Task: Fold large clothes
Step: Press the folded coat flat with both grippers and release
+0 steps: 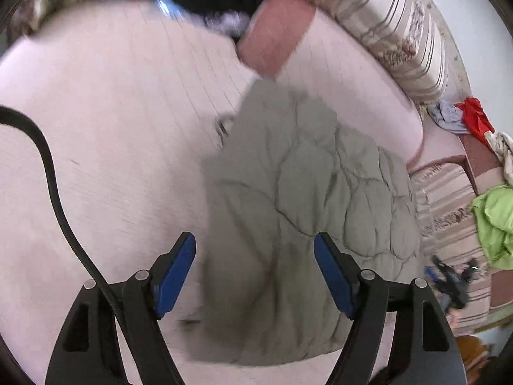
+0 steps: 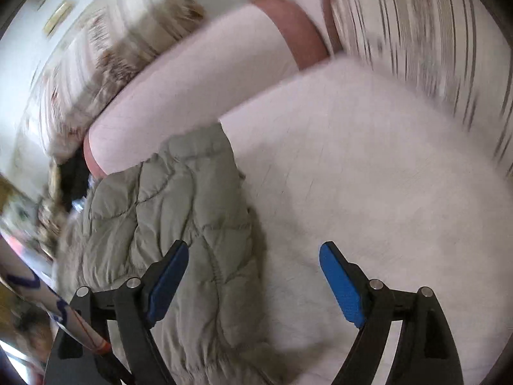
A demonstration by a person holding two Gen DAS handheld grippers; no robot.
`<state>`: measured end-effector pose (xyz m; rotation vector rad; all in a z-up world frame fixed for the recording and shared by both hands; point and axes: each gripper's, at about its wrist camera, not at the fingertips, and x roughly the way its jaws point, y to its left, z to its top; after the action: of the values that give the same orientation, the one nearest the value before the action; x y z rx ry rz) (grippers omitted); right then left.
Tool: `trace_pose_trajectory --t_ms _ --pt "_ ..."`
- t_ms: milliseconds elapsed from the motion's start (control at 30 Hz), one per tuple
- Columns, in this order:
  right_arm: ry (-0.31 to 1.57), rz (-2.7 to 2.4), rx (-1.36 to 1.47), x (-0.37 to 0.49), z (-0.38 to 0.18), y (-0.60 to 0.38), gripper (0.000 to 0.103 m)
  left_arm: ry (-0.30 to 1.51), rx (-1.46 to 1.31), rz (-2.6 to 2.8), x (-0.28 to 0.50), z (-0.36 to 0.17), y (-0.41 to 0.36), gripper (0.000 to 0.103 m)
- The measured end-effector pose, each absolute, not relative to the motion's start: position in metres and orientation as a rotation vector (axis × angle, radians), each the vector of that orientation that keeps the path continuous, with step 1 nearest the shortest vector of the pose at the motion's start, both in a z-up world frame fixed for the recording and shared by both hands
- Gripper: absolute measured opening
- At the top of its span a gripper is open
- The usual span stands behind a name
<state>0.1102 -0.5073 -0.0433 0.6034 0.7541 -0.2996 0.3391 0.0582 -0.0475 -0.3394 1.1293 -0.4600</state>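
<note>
**Both sets of fingers released above the quilted jacket**

My left fingers (image 1: 255,276) are spread apart with nothing between the blue pads (image 1: 174,276); they hang clear above the grey-green quilted jacket (image 1: 288,208), gripping none of it. My right fingers (image 2: 253,284) are likewise spread wide and empty, the blue pads (image 2: 341,285) apart over bare sheet, with the left-hand pad in that view sitting in front of the jacket's edge without pressing it.

The jacket lies bunched in a puffy, roughly folded heap on the pale pink sheet of the bed (image 1: 96,128). From my left wrist it fills the middle of the view, running from just below my fingers up toward a pink bolster pillow (image 1: 275,35) whose end cap is a darker rose. From my right wrist the same jacket (image 2: 179,211) lies to the left, its far end touching the bolster (image 2: 192,77).

A black cable (image 1: 54,189) curves across the left side of the left view. Beyond the bolster stand striped, floral-patterned cushions (image 1: 397,22). Off the bed's right edge lie a lime-green cloth (image 1: 495,221) and a red cloth (image 1: 474,115). Both views are blurred.
</note>
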Motion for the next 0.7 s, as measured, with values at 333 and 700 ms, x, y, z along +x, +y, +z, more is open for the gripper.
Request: trace_pose_trajectory --t_ms 333,700 --pt "0.719 -0.174 0.277 0.194 -0.004 -0.381 0.077 1.087 -0.181 -0.505 0.333 -0.029 -0.026 0.075" --pt "0.789 -0.296 0.199 0.308 -0.070 -0.395 0.079 1.029 -0.056 -0.401 0.392 -0.072 -0.110 0.078"
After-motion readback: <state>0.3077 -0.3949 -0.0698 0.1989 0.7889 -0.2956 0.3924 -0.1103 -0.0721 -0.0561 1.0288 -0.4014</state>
